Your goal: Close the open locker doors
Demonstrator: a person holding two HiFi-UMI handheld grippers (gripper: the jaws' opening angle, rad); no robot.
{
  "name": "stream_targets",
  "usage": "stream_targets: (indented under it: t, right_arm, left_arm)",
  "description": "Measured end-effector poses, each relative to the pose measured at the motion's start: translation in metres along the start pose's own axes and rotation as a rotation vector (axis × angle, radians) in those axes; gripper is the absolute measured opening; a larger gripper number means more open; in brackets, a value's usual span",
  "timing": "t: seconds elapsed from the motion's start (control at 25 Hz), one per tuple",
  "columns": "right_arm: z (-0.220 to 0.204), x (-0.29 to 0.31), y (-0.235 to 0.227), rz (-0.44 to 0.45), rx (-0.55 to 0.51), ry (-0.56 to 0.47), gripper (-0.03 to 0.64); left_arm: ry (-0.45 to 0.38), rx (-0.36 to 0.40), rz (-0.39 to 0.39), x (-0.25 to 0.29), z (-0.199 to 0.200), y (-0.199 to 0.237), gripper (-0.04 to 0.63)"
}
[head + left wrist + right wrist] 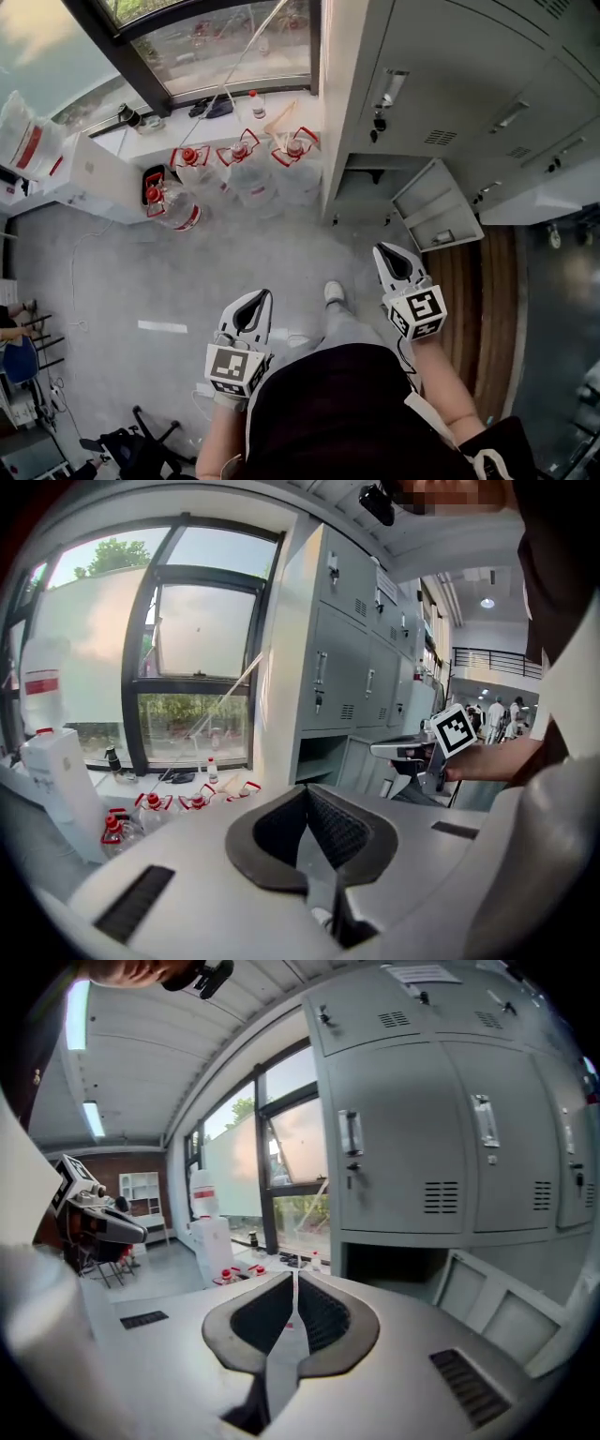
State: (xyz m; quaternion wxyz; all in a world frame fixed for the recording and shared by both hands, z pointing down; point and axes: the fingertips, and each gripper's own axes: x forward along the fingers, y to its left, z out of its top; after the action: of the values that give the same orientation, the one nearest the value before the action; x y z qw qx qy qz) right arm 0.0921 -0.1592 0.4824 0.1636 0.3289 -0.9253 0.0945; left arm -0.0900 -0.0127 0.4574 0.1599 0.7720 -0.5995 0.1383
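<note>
The grey locker bank (459, 84) has 1 door (434, 217) in its bottom row swung out over the floor, beside its dark compartment (370, 180). A pale slab (548, 202) further right along the bank may be a 2nd open door. The right gripper (392, 259) hovers near the open door, its 2 jaws pressed together on nothing. The left gripper (255, 305) sits further out from the bank, jaws likewise together and empty. Red-capped water jugs (239, 169) stand left of the bank.
</note>
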Motion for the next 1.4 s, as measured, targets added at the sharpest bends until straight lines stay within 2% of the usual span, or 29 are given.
stream_targets:
  t: [0.28, 0.64, 0.92, 1.08, 1.4]
  right_arm:
    - [-0.056, -0.049, -0.098, -0.222, 0.117, 0.035, 0.031]
    - [-0.126, -0.098, -0.176, -0.438, 0.233, 0.099, 0.046]
    - [-0.168, -0.116, -0.225, -0.579, 0.308, 0.152, 0.153]
    - [-0.179, -0.12, -0.256, -0.642, 0.32, 0.161, 0.211]
    - [-0.187, -0.117, -0.303, -0.662, 0.279, 0.183, 0.23]
  left_arm:
    - [0.1, 0.054, -0.087, 0.052, 0.003, -0.03, 0.018]
    - [0.236, 0.086, -0.16, 0.107, -0.006, -0.052, 0.018]
    - [0.368, 0.096, -0.199, 0.135, -0.025, -0.048, 0.018]
    - [0.415, 0.109, -0.208, 0.146, -0.031, -0.045, 0.018]
    - [0.481, 0.096, -0.207, 0.15, -0.043, -0.044, 0.018]
